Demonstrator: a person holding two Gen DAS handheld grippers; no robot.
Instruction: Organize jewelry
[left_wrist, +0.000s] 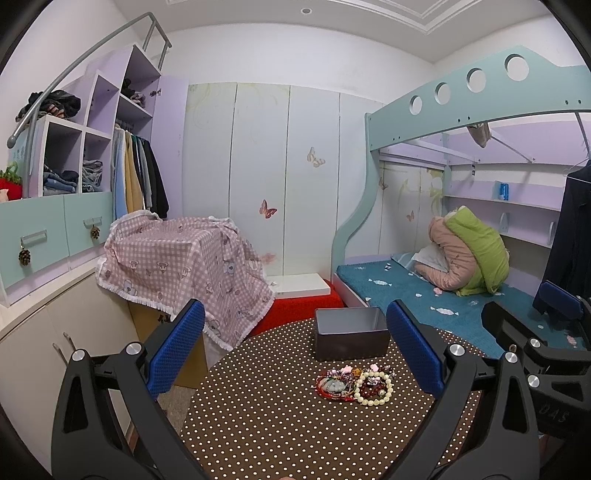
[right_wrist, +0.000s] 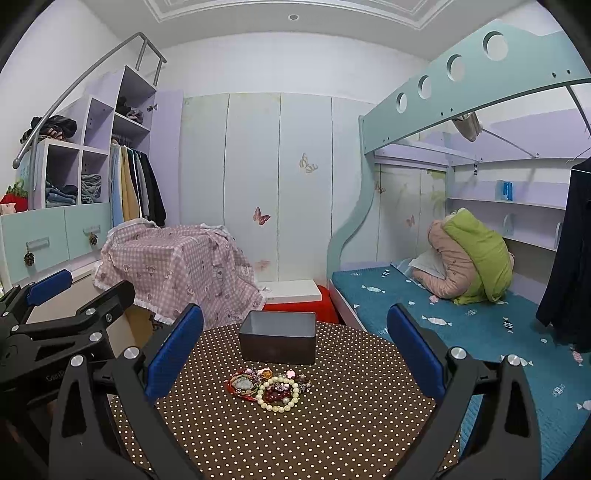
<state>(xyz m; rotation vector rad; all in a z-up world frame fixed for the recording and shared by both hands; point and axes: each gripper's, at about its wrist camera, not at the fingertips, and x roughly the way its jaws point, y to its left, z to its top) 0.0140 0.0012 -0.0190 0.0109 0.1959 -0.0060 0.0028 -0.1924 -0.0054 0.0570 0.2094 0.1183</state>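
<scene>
Brown polka-dot cloth covers the round bench, and on it, low and right of centre in the left wrist view, a tangled pile of jewelry is seen: a cream bead bracelet, red cords and small pink charms. Just behind the pile, towards the middle of the frame, an open dark box stands, and it appears empty, though its floor is only partly shown. Nothing is judged to have been sorted yet; every piece is left to be lifted and placed.

Both tools are held wide open and nothing is gripped. The left tool is raised above the bench with the pile between its blue pads. The right tool is held likewise, near the pile.

In the right wrist view the pile is shown centred and the left tool is caught at the left edge; in the left wrist view the right tool is caught at the right edge.
</scene>
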